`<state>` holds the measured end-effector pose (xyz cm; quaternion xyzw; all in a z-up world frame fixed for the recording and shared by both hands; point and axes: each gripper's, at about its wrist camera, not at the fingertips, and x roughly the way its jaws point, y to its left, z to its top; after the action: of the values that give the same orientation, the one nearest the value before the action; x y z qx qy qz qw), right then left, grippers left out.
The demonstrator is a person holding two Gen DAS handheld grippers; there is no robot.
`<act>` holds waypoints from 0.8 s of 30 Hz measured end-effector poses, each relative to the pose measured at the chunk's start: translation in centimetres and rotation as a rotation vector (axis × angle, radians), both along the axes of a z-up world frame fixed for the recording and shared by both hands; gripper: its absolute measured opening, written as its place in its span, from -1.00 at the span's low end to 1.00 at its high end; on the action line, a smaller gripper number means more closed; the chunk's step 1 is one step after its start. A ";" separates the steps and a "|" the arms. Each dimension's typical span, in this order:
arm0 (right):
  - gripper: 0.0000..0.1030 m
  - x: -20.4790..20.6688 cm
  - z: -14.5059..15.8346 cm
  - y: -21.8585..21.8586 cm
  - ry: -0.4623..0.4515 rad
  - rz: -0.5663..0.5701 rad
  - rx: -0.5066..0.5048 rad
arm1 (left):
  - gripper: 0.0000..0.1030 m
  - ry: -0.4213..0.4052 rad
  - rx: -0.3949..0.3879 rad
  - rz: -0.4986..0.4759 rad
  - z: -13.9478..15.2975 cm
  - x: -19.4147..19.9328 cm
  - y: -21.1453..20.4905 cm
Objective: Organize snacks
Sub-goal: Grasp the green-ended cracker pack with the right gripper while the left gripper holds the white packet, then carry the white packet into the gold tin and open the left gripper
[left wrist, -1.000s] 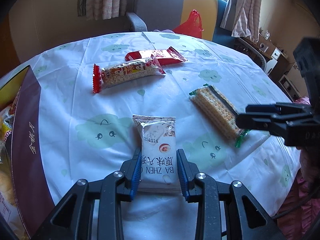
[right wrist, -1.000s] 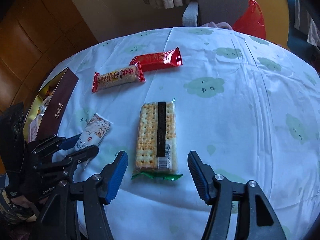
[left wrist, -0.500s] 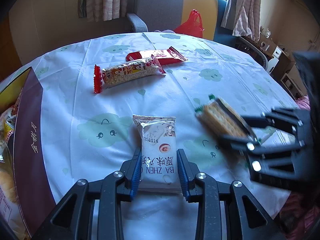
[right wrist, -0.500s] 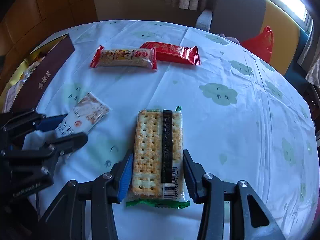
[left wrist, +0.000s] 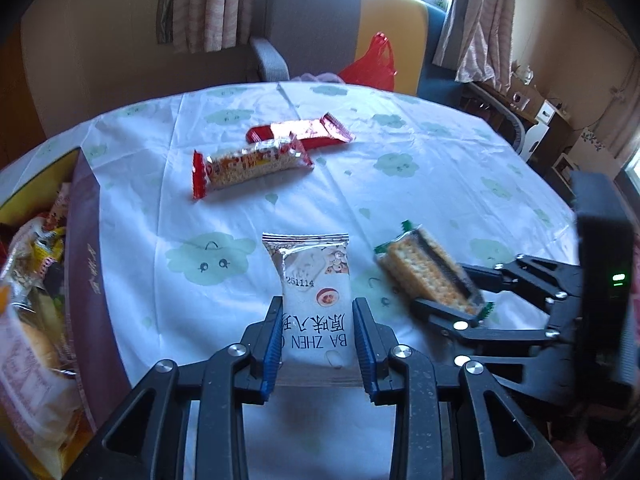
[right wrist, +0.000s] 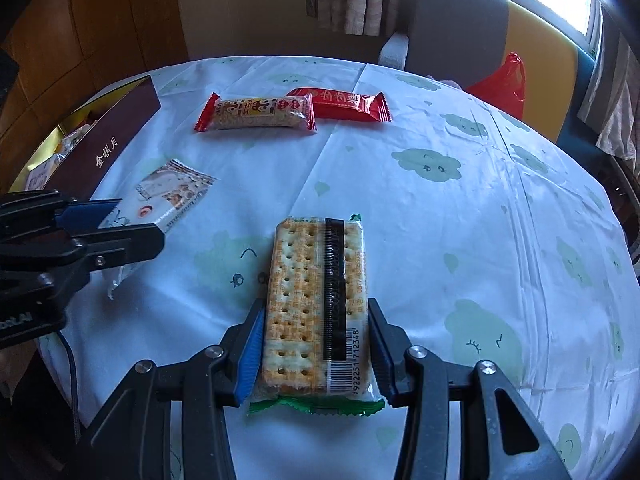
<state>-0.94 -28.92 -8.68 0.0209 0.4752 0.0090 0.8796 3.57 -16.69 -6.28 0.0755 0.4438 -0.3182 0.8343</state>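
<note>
My left gripper (left wrist: pixel 317 308) is shut on the near end of a white snack packet (left wrist: pixel 312 272) with "BA ZHEN" printed on it, held just above the cloud-print tablecloth (left wrist: pixel 224 216). To its right, my right gripper (left wrist: pixel 444 288) holds a clear cracker pack (left wrist: pixel 424 268). In the right wrist view the right gripper (right wrist: pixel 316 312) has its blue pads pressed on both long sides of the cracker pack (right wrist: pixel 304 256). The left gripper (right wrist: pixel 136 222) with the white packet (right wrist: pixel 176 188) shows at the left.
A brown-walled open box (left wrist: pixel 86 264) full of snacks stands at the table's left edge. A puffed-rice bar with red ends (left wrist: pixel 252 162) and a red bar (left wrist: pixel 308 132) lie further back. A grey-and-yellow chair (left wrist: pixel 312 20) with a red bag (left wrist: pixel 372 64) stands behind the table.
The right gripper's jaws came in around the cracker pack and shut on it, then it shifted left toward the other gripper. The left gripper rose slightly with the white packet.
</note>
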 end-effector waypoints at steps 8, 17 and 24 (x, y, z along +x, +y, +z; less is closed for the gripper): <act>-0.07 -0.2 0.0 0.3 -0.017 -0.004 -0.022 | -0.36 -0.059 -0.088 0.122 5.3 0.2 6.4; -0.07 -0.3 0.0 0.3 -0.024 -0.013 -0.021 | -0.36 -0.080 -0.099 0.516 7.7 3.8 22.6; -0.07 -0.4 0.0 0.3 -0.022 -0.021 -0.022 | -0.36 0.052 -0.116 0.735 4.3 5.1 31.0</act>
<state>-1.31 -28.57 -8.70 0.0160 0.4652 -0.0053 0.8850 8.64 14.26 -1.93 -0.1444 0.4434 -0.0238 0.8843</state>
